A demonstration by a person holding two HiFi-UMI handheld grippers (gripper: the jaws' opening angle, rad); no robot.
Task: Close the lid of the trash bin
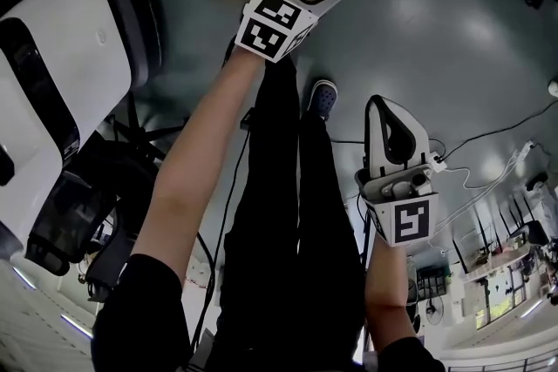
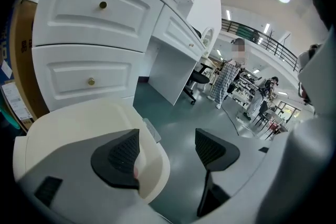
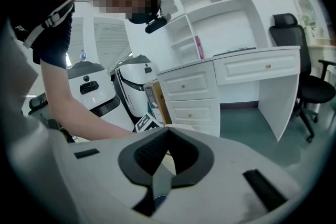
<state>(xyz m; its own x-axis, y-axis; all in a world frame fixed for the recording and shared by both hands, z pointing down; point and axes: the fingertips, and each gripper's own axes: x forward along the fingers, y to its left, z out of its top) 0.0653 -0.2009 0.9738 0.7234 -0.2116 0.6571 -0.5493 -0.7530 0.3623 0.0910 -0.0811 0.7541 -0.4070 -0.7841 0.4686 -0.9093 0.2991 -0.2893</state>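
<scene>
Left tongs (image 2: 168, 150) apart over lid (image 2: 73, 123)

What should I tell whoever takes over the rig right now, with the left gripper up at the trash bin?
Left gripper: jaws apart, one pad over the rim of the cream trash bin lid, nothing clamped.
Right gripper: jaws together, empty, held beside the person's leg, away from the bin.
Done: left gripper is at the lid.
Left: the views don't show whether the lid sits fully down. Probably press it down, check, then back off.
</scene>
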